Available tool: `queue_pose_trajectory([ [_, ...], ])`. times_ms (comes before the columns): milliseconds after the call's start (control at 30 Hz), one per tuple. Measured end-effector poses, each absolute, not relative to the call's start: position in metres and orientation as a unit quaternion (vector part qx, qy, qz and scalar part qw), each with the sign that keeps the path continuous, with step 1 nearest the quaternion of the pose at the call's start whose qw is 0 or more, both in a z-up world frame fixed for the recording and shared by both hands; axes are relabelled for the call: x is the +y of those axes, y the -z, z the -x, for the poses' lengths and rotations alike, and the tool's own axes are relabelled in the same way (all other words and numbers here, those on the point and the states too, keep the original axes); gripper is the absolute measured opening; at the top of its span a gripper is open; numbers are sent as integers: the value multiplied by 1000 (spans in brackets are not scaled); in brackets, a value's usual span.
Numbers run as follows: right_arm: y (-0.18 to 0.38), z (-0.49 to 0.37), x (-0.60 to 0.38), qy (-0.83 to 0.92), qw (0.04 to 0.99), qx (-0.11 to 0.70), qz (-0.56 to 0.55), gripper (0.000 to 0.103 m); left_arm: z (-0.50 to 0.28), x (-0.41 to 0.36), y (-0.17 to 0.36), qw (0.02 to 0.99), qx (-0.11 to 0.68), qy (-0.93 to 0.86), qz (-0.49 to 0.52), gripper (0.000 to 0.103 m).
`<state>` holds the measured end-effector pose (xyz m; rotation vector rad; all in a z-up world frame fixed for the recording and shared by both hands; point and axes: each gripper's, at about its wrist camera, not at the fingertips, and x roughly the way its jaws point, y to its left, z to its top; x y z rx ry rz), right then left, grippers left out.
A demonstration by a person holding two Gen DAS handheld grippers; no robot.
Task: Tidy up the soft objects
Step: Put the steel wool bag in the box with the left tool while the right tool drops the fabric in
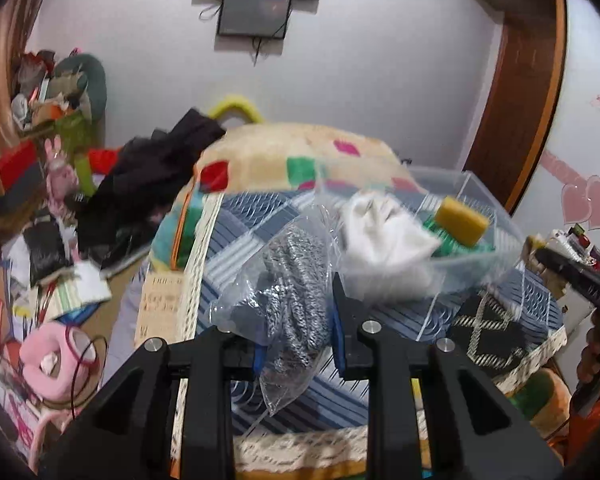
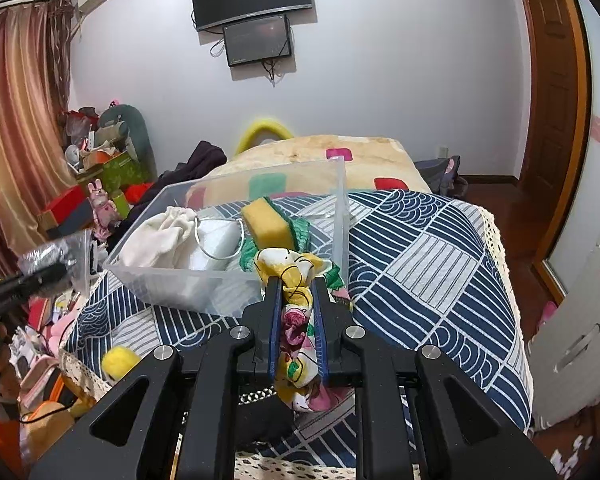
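The right gripper (image 2: pixel 296 292) clamped a printed cloth (image 2: pixel 296 320) beside the clear bin (image 2: pixel 172 276) on the bed (image 2: pixel 420 260). The left gripper (image 1: pixel 298 320) pinched a bagged knit (image 1: pixel 292 300); thin plastic might slip free.

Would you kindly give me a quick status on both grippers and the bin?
Left gripper shut on bagged grey knit. Right gripper shut on patterned cloth, at clear bin. Bin holds sponge, white cloth.

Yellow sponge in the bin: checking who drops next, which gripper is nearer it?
Right. The right gripper sits at the bin's near wall beside the yellow sponge; the left gripper is farther back.
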<state>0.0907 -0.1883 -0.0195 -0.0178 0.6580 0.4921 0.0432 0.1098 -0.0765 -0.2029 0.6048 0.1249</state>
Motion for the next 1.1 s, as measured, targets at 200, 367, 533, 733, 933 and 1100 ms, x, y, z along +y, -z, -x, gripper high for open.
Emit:
queue_pose_trajectory([
  [200, 12, -94, -184, -245, 919, 309, 6, 13, -60, 89, 53, 960, 265, -26, 92, 25],
  [367, 6, -100, -173, -252, 920, 299, 12, 13, -83, 66, 47, 964, 256, -2, 74, 25],
  [533, 3, -107, -163, -262, 919, 294, 14, 13, -109, 49, 50, 962, 263, 19, 65, 25],
  [733, 4, -118, -145, -277, 915, 292, 26, 13, -136, 35, 58, 959, 275, 41, 61, 25],
  [933, 11, -131, -124, -290, 908, 298, 45, 13, -159, 28, 72, 952, 296, 49, 53, 25],
  [1100, 24, -138, -109, -296, 901, 312, 63, 13, -176, 28, 92, 942, 327, 54, 57, 26],
])
